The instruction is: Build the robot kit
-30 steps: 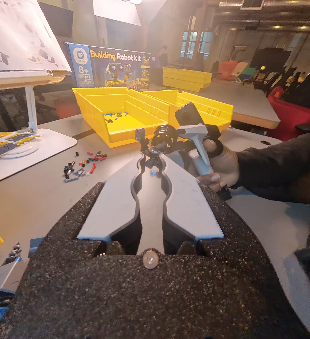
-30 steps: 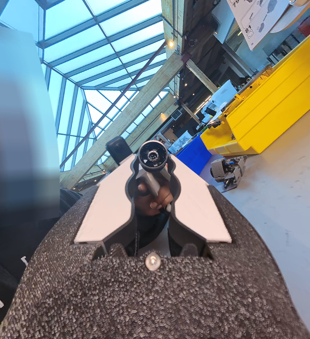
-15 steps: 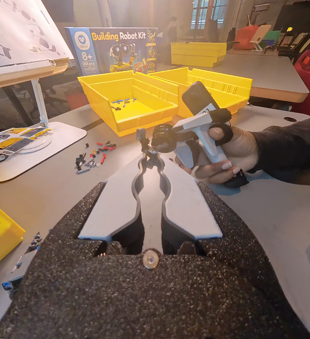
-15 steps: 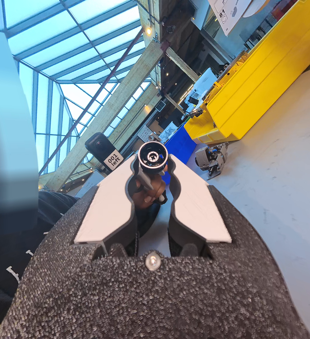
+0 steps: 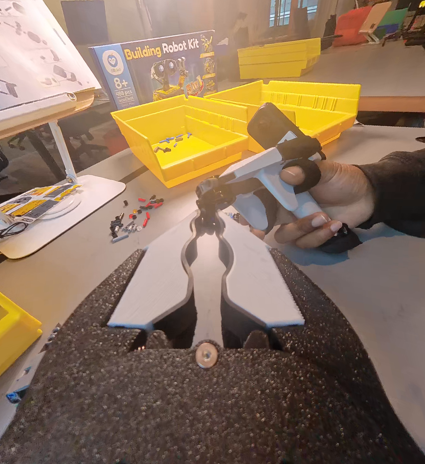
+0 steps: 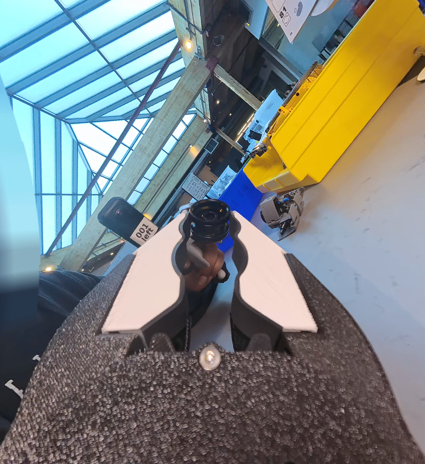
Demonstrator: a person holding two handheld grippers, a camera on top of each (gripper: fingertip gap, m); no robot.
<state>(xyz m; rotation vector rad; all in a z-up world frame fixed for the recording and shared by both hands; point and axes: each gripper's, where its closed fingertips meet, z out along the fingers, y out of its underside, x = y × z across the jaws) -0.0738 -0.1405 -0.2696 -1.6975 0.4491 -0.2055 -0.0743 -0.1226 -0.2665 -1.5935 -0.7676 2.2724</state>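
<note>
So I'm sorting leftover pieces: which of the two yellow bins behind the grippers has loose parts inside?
The nearer yellow bin, in front of the kit box; small parts lie on its floor. The bin to its right shows none.

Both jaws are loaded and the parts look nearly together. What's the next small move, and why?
Probably ease the right gripper a touch toward the left gripper, pressing the black wheel onto the small black assembly. In the left wrist view the wheel sits right at the assembly's top end, both parts clamped; whether it is seated I cannot tell.

Both tongs [image 5: 207, 221] have white, wavy-edged fingers [image 5: 156, 281] with dark rims, speckled black foam bodies, a silver screw [image 5: 207, 355]; dark sleeve [image 5: 402, 190].
</note>
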